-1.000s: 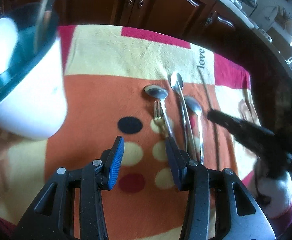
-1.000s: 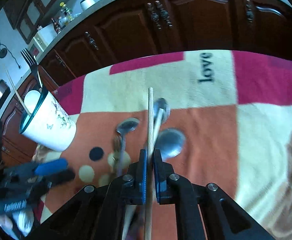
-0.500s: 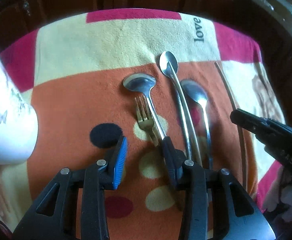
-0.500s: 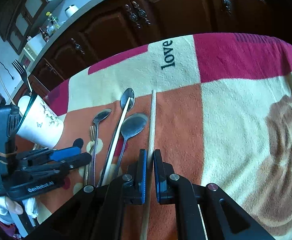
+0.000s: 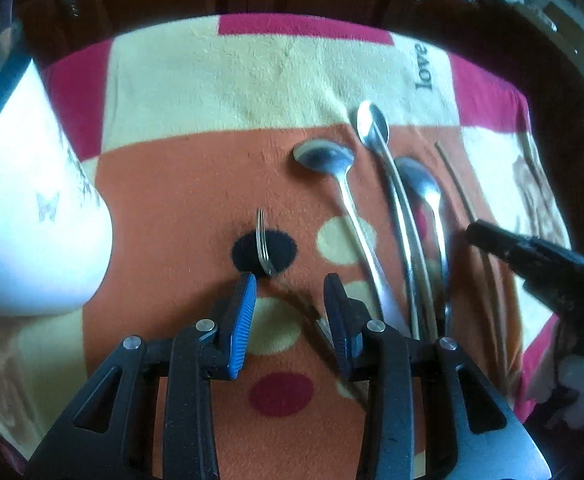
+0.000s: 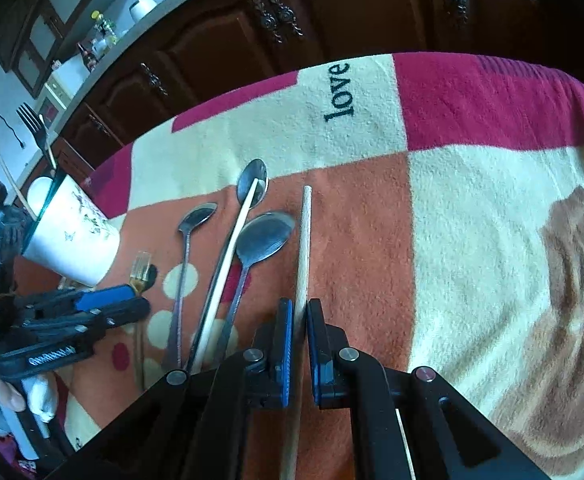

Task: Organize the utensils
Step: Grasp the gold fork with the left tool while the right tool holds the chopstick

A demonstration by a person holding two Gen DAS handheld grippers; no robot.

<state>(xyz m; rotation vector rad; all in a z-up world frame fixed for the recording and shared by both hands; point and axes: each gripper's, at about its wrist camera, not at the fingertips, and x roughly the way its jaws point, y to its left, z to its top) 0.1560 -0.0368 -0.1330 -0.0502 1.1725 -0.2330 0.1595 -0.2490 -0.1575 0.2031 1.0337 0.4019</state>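
While the left gripper (image 5: 290,292) jaws, closing, straddle a gold metal fork (image 5: 263,246), the right gripper (image 6: 299,316) jaws clamp a round wooden chopstick (image 6: 303,240) beside three steel spoons (image 6: 266,236).

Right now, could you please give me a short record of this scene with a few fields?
Left gripper: jaws have just been closing; fork between them, tipped on edge; grip unclear
Right gripper: shut on a wooden chopstick
Blanket: three spoons, a second chopstick lying on one
Cup: white, beside the left gripper, utensils standing in it
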